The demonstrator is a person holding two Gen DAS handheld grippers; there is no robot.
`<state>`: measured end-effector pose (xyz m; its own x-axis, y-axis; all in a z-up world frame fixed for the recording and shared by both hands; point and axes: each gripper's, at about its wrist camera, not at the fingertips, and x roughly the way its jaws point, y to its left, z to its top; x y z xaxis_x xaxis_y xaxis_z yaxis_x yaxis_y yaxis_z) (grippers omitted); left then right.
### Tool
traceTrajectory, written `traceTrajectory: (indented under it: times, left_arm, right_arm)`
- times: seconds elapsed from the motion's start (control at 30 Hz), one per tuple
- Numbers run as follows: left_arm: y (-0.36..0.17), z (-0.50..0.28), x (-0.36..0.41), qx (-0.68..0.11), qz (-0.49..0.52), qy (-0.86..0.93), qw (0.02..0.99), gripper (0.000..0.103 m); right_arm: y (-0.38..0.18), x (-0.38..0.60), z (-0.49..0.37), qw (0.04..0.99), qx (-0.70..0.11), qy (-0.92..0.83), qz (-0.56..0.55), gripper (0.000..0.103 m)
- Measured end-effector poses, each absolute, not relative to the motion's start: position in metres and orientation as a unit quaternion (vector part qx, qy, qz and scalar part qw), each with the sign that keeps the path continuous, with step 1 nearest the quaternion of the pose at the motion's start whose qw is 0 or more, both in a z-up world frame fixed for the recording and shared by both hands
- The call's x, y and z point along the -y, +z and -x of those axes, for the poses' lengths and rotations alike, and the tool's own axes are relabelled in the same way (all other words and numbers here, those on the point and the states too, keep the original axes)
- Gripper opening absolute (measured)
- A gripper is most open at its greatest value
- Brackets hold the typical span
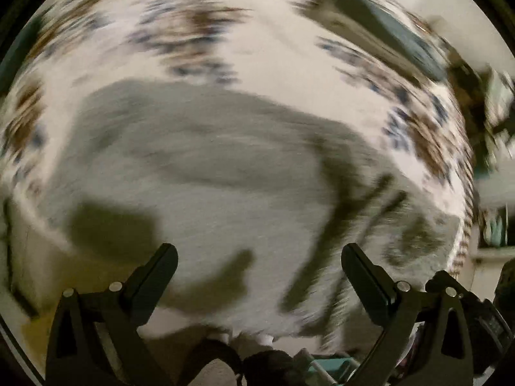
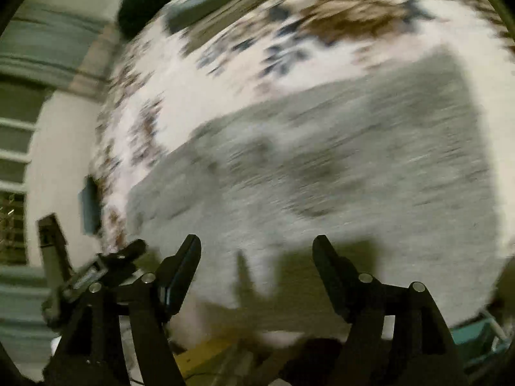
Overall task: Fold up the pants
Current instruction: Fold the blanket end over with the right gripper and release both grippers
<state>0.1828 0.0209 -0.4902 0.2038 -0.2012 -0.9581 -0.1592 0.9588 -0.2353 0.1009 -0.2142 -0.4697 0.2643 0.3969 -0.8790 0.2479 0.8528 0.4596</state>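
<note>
Both tongs stood released over the cloth. The left tongs [image 1: 259,257] had their two dark fingers spread wide with nothing between them, and the right tongs [image 2: 257,249] likewise gaped with only grey fabric showing in the gap. The pants [image 1: 206,173], a pale grey heap, lay spread just ahead of and under both tongs on a flowered bedspread [image 1: 180,32] of white, brown and blue.

To my eye the step in hand was picking a fresh hold for the next fold. It would go best if each pair of tongs came down on an edge or a corner, pinched all the layers together, and the two lifted evenly so the cloth did not skew.

Much was hard to read. Both views were smeared, so seams, waistband and leg ends could not be told apart, nor how many layers lay stacked. The near edge of the pants ran under the tongs and was cut off. Dark patches on the cloth looked like shadows, though some might be creases. The things at the margins stayed unrecognisable.
</note>
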Motion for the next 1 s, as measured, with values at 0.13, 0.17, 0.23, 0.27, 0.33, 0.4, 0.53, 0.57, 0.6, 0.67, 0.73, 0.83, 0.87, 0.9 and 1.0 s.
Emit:
traceTrajectory:
  times: [0.13, 0.17, 0.23, 0.27, 0.33, 0.4, 0.53, 0.57, 0.6, 0.67, 0.73, 0.83, 0.87, 0.9, 1.0]
  left_arm:
    - [-0.508, -0.214, 0.051, -0.623, 0.055, -0.079, 0.776, 0.103]
    - [-0.513, -0.220, 0.068, -0.618, 0.037, -0.095, 0.779, 0.103]
    - [-0.527, -0.228, 0.093, -0.618, 0.010, -0.120, 0.777, 0.097]
    - [-0.535, -0.230, 0.101, -0.620, 0.005, -0.134, 0.773, 0.071]
    - [-0.538, -0.230, 0.107, -0.618, 0.004, -0.148, 0.772, 0.021]
    - [-0.525, -0.223, 0.094, -0.596, 0.031, -0.152, 0.788, 0.015]
    - [-0.508, -0.210, 0.041, -0.595, 0.119, -0.116, 0.786, 0.011]
    - [-0.508, -0.208, 0.035, -0.597, 0.123, -0.109, 0.786, 0.011]
    - [-0.512, -0.205, 0.026, -0.599, 0.124, -0.097, 0.785, 0.011]
    - [-0.520, -0.203, 0.018, -0.605, 0.125, -0.082, 0.782, 0.011]
    - [-0.525, -0.205, 0.004, -0.607, 0.128, -0.064, 0.782, 0.010]
    - [-0.523, -0.214, -0.023, -0.599, 0.167, -0.046, 0.782, 0.010]
    - [-0.522, -0.217, -0.032, -0.598, 0.190, -0.048, 0.777, 0.010]
    - [-0.517, -0.220, -0.041, -0.595, 0.213, -0.051, 0.774, 0.010]
    - [-0.496, -0.216, -0.050, -0.579, 0.224, -0.070, 0.781, 0.021]
  right_arm:
    - [-0.467, 0.272, -0.101, 0.753, -0.605, -0.028, -0.256, 0.074]
    - [-0.465, 0.285, -0.105, 0.751, -0.604, -0.039, -0.264, 0.074]
    - [-0.463, 0.299, -0.107, 0.746, -0.604, -0.060, -0.275, 0.074]
    - [-0.463, 0.307, -0.104, 0.745, -0.603, -0.069, -0.276, 0.074]
    - [-0.467, 0.316, -0.101, 0.741, -0.606, -0.085, -0.277, 0.074]
    - [-0.472, 0.322, -0.098, 0.737, -0.606, -0.094, -0.283, 0.074]
    - [-0.480, 0.327, -0.095, 0.732, -0.609, -0.097, -0.289, 0.074]
    - [-0.484, 0.327, -0.096, 0.732, -0.611, -0.096, -0.287, 0.074]
    - [-0.487, 0.327, -0.098, 0.731, -0.613, -0.095, -0.286, 0.074]
    - [-0.492, 0.326, -0.101, 0.727, -0.616, -0.092, -0.290, 0.074]
    - [-0.494, 0.324, -0.104, 0.723, -0.621, -0.086, -0.290, 0.074]
    - [-0.496, 0.318, -0.111, 0.721, -0.629, -0.075, -0.283, 0.074]
    - [-0.496, 0.316, -0.113, 0.720, -0.631, -0.071, -0.280, 0.074]
    - [-0.496, 0.314, -0.114, 0.719, -0.633, -0.068, -0.279, 0.074]
    - [-0.487, 0.304, -0.122, 0.716, -0.635, -0.032, -0.290, 0.074]
